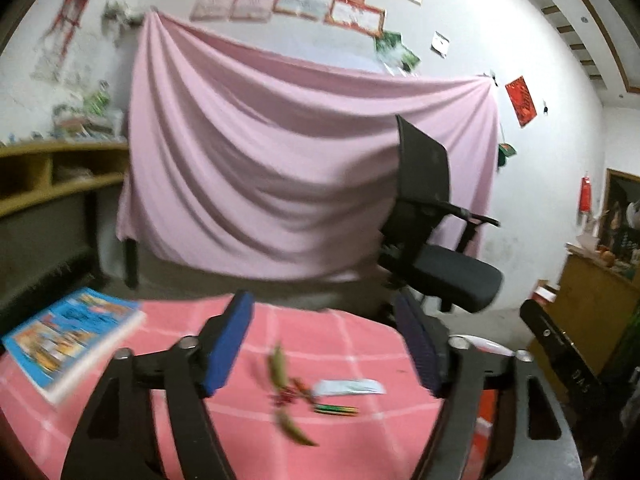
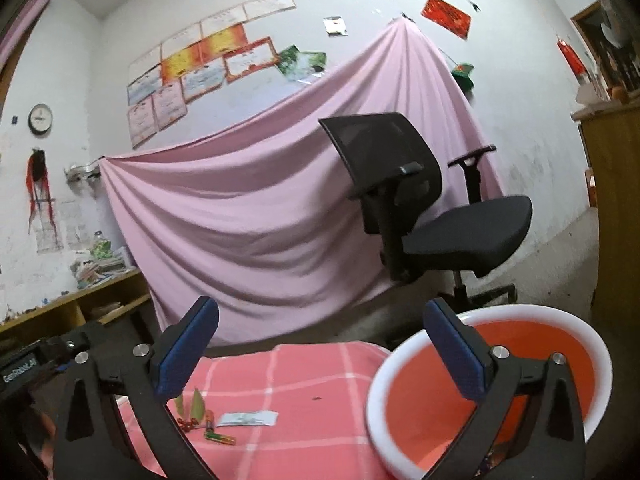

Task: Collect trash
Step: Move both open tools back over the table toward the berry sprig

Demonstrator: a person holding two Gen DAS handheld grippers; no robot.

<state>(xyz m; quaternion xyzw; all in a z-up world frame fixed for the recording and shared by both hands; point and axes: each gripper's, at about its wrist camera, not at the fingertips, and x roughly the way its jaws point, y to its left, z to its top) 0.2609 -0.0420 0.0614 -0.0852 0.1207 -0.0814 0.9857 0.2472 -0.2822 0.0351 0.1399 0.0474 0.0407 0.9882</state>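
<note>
Trash lies on the pink checked tablecloth (image 1: 340, 340): a white wrapper (image 1: 348, 387), green pods (image 1: 280, 368), red bits (image 1: 288, 394) and a small green-red stick (image 1: 336, 410). My left gripper (image 1: 326, 350) is open above them, holding nothing. In the right wrist view the wrapper (image 2: 248, 418), pods (image 2: 196, 404) and stick (image 2: 219, 437) lie left of centre. My right gripper (image 2: 320, 354) is open and empty. Its right finger is over a white-rimmed orange bin (image 2: 520, 322) at the table's right edge.
A blue book (image 1: 76, 336) lies on the table's left. A black office chair (image 2: 432, 216) stands behind the table before a pink sheet (image 1: 280, 160). Wooden shelves (image 1: 60, 172) are at the left, a cabinet (image 1: 592, 300) at the right.
</note>
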